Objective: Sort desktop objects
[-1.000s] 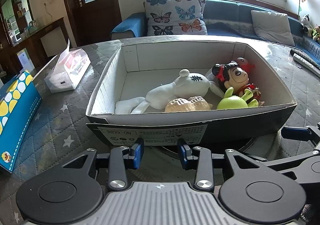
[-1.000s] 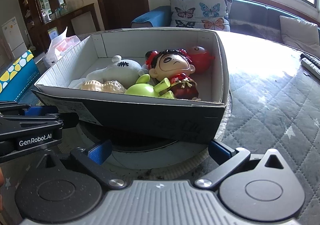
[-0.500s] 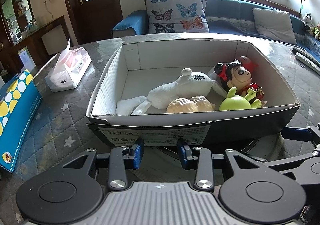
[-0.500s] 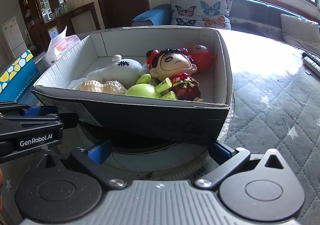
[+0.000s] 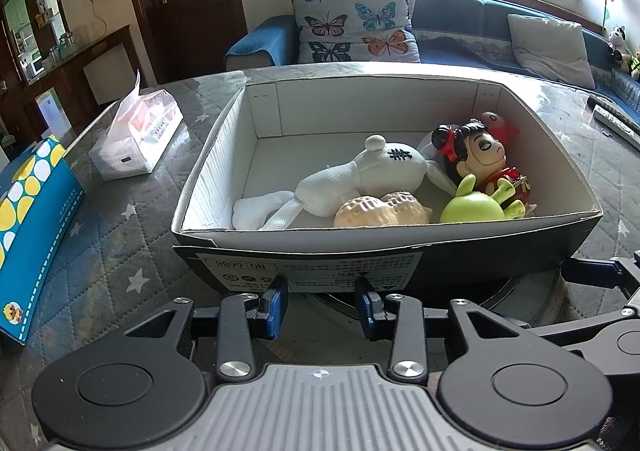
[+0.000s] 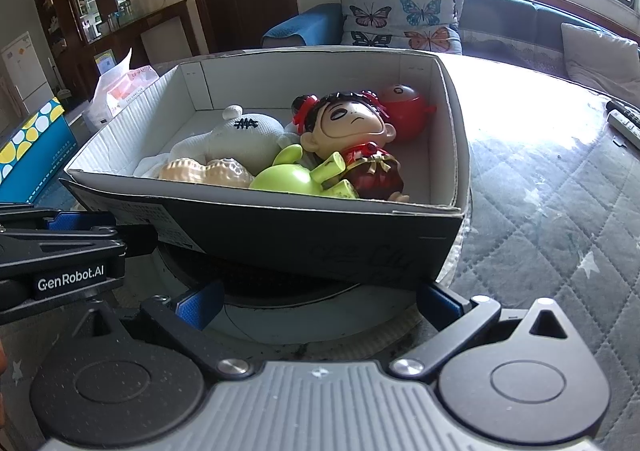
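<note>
A black cardboard box (image 5: 224, 139) with white inside stands on the table and holds a white plush toy (image 5: 360, 175), a tan peanut toy (image 5: 380, 209), a green toy (image 5: 474, 207), a black-haired doll (image 5: 480, 155) and a red round toy (image 5: 498, 125). The same box (image 6: 360, 247), doll (image 6: 348, 123) and green toy (image 6: 288, 179) show in the right wrist view. My left gripper (image 5: 320, 305) is open and empty just before the box's front wall. My right gripper (image 6: 316, 301) is open wide and empty before the box's front right corner.
A tissue pack (image 5: 138, 135) and a blue dotted box (image 5: 28, 219) lie left of the box on the quilted table cover. Remote controls (image 6: 624, 119) lie at the far right. A sofa with butterfly cushions (image 5: 356, 27) stands behind the table.
Both grippers have risen and tilted slightly, so the box sits lower in view. The toys and the box have not moved. Both grippers stay open.
</note>
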{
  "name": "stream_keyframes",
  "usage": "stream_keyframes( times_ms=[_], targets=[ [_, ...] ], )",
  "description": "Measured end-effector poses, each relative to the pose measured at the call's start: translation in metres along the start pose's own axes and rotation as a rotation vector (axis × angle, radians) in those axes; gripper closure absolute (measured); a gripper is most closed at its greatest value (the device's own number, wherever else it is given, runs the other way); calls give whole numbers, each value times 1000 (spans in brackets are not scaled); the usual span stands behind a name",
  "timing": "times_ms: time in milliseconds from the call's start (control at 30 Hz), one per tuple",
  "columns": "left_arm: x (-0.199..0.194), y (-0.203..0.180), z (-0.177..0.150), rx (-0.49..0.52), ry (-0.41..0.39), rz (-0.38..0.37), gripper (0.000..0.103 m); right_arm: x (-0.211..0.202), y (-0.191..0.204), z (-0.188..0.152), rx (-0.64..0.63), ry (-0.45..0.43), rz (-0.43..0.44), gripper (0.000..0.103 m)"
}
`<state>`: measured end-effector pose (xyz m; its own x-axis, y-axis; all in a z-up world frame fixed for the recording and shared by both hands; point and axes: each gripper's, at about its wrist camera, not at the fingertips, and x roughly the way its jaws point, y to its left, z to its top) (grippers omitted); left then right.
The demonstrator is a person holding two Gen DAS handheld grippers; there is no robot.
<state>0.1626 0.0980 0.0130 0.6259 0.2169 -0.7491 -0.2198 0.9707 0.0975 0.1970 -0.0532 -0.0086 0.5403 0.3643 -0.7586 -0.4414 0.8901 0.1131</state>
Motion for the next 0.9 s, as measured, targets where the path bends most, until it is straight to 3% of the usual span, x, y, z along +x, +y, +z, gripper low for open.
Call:
stream_keyframes(
  times_ms=[900],
  targets=[
    [0,0,1,2,7,9,64,3,1,1,2,7,-2,0]
  ],
)
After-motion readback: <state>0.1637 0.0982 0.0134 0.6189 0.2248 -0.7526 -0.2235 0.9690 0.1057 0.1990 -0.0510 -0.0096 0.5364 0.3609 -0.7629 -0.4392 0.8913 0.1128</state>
